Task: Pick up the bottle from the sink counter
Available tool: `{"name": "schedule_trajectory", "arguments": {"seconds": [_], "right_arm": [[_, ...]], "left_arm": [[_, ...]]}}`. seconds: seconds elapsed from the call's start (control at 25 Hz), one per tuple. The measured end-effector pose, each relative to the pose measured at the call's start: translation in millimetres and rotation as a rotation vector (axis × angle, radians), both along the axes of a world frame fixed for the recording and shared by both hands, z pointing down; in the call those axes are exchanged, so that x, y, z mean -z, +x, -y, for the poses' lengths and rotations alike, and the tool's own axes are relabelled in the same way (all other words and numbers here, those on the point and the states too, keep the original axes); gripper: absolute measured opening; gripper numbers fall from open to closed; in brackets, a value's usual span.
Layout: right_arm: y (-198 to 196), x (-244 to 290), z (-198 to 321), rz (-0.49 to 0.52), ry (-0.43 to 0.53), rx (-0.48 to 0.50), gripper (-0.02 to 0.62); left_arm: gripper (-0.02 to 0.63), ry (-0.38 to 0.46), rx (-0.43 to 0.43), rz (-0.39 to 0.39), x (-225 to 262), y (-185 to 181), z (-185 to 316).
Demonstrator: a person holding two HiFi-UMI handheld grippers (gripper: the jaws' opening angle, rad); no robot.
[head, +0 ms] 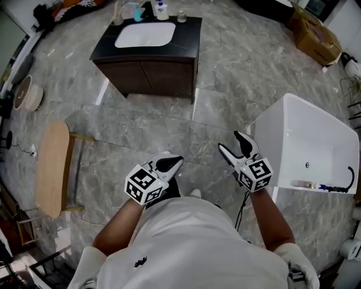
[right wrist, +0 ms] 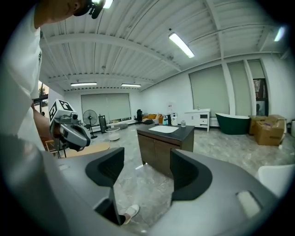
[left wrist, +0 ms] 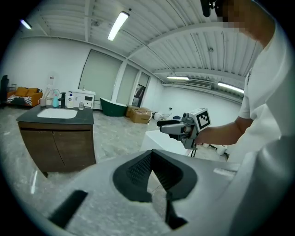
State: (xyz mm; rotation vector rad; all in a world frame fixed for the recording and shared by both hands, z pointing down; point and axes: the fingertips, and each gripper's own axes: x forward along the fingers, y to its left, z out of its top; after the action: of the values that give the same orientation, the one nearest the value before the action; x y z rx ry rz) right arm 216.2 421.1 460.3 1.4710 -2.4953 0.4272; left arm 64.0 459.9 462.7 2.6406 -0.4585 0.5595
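Observation:
The dark sink counter with its white basin stands far ahead across the floor. A white bottle with a blue label stands upright at its back edge; it also shows small in the left gripper view and the right gripper view. My left gripper is held low in front of the person, jaws shut with nothing between them. My right gripper is held beside it, jaws open and empty. Both are far from the counter.
A teal cup and a small jar share the counter's back edge. A white bathtub stands close on the right, and a wooden bench on the left. Cardboard boxes lie at the far right.

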Motion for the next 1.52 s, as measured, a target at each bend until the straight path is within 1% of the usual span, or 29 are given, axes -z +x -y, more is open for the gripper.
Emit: {"name": "schedule_trajectory", "arguments": {"seconds": [0.04, 0.2, 0.48, 0.72, 0.92, 1.08, 1.32, 1.52], "right_arm": [[-1, 1, 14, -0.002, 0.003, -0.012, 0.333], [-15, 2, 75, -0.025, -0.004, -0.032, 0.354], [-54, 8, 184, -0.045, -0.013, -0.054, 0.357], [-85, 16, 263, -0.065, -0.002, -0.064, 0.356], [-98, 16, 313, -0.08, -0.007, -0.039, 0.354], [-99, 14, 359, -0.08, -0.001, -0.019, 0.354], [-81, 4, 442, -0.079, 0.003, 0.02, 0.354], [-62, -3, 520, -0.082, -0.002, 0.065, 0.354]], "left_arm": [[0.006, 0.009, -0.009, -0.003, 2, -2, 14], [0.006, 0.048, -0.048, 0.003, 10, -14, 75], [0.006, 0.047, -0.084, -0.029, 26, -56, 179], [0.006, 0.059, -0.102, -0.024, 28, -89, 243], [0.006, 0.047, -0.072, -0.042, 26, -100, 279], [0.006, 0.041, -0.049, -0.036, 23, -105, 312], [0.006, 0.041, 0.026, -0.034, 25, -100, 379], [0.006, 0.033, 0.085, -0.03, 27, -81, 444]]}}
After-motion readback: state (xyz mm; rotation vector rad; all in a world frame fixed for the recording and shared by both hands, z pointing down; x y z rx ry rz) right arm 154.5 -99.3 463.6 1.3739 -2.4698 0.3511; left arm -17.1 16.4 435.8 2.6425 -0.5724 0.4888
